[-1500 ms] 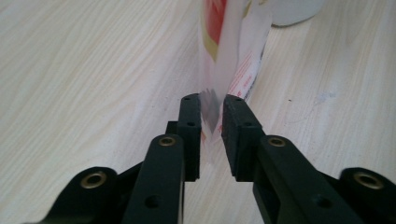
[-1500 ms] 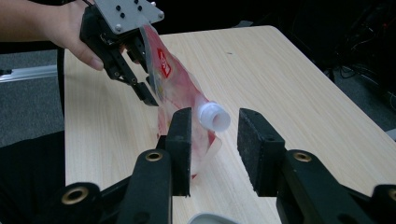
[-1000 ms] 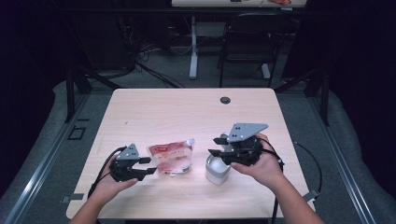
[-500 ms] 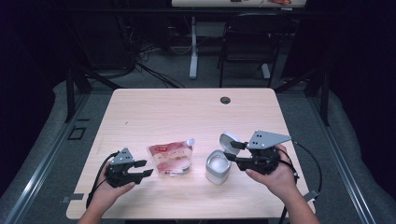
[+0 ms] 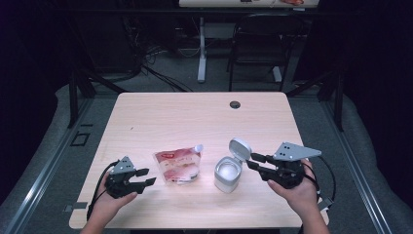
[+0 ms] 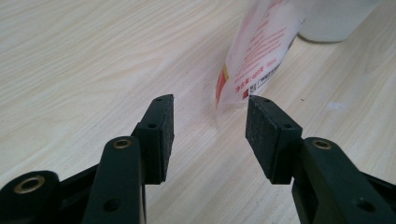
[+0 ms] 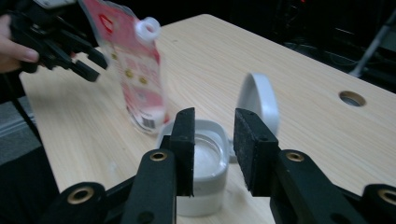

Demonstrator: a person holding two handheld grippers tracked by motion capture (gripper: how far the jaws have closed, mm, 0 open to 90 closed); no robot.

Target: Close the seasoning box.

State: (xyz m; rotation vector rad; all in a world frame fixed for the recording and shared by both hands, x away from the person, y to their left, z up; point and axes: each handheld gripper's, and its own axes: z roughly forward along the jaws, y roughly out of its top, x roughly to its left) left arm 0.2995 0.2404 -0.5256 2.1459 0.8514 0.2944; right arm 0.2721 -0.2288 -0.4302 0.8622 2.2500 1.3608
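Observation:
A red and white spouted pouch [image 5: 178, 165] lies flat on the wooden table [image 5: 195, 122] near the front. Right of it stands a small white container [image 5: 228, 173] with its flip lid [image 5: 239, 148] raised. My left gripper [image 5: 146, 176] is open just left of the pouch, which lies just beyond its fingertips in the left gripper view [image 6: 254, 60]. My right gripper [image 5: 253, 161] is open to the right of the container, apart from it. In the right gripper view the container [image 7: 205, 163] and lid [image 7: 259, 100] sit just beyond the open jaws.
A round cable hole [image 5: 235, 104] sits near the table's far edge. Behind the table stand a chair [image 5: 255, 48] and a desk leg [image 5: 201, 48] on a grey floor. The table's far half is bare wood.
The container's lid has swung up. My right gripper has drawn back to the right, off the container. My left gripper has shifted slightly toward the near edge.

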